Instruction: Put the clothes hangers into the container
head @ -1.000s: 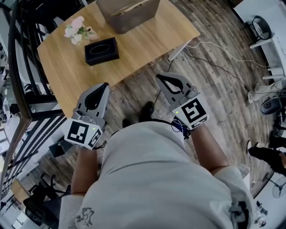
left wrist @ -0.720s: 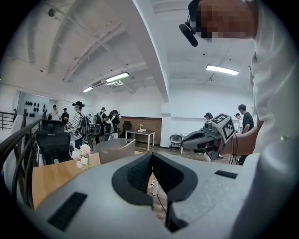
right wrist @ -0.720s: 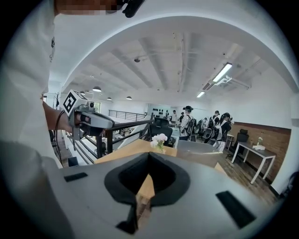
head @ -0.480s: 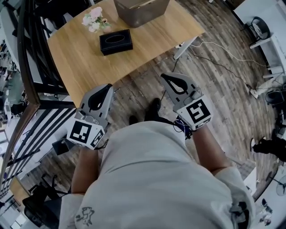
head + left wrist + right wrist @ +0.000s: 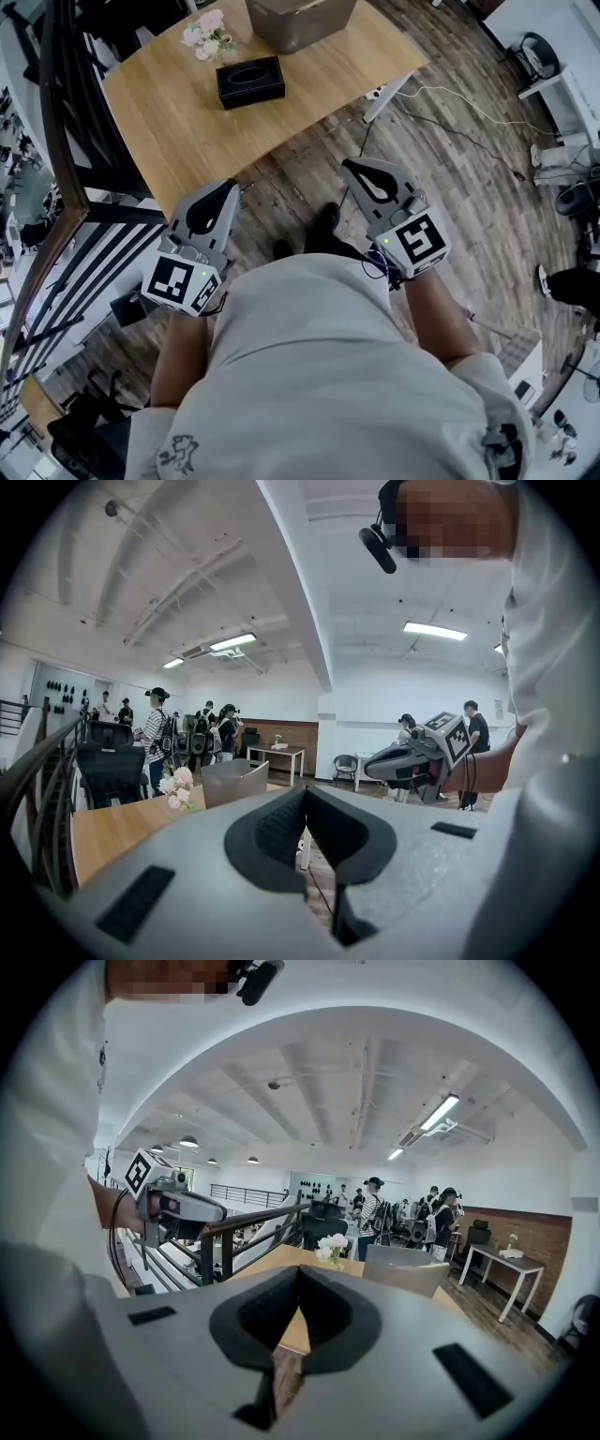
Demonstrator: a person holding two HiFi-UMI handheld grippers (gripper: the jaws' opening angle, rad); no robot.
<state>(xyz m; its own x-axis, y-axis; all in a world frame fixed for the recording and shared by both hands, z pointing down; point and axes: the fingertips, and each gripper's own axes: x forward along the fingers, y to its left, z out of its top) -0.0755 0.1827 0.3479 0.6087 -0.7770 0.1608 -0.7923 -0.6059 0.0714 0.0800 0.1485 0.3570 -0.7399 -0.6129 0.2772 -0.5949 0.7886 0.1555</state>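
wood-plank floor [image 5: 450, 187] fills the head view, with a pale wooden surface [image 5: 178, 131] at the top. on the surface stand a taupe, smooth-walled container [image 5: 300, 19], cut by the upper edge, a black rectangular tissue box [image 5: 250, 82] and a small bunch of pink and white flowers [image 5: 208, 36]. left gripper [image 5: 229, 186] and right gripper [image 5: 350, 166], both matt grey plastic, point toward the surface from short of its near edge. the container lies ahead and well apart, roughly between their two lines, and seems slightly nearer the right one. no hangers show.

left gripper view: the dark ribbed fingers [image 5: 275, 832] meet at their tips with nothing between them. the container [image 5: 234, 781] stands beyond, just left of the tips, open-topped with thin walls leaning outward.

right gripper view: the fingers [image 5: 262, 1312] are likewise pressed together and empty. the container [image 5: 404, 1269] lies ahead, right of the tips, with the flowers [image 5: 333, 1244] to its left. no hangers appear here either, so they probably have to be found before anything can be loaded.
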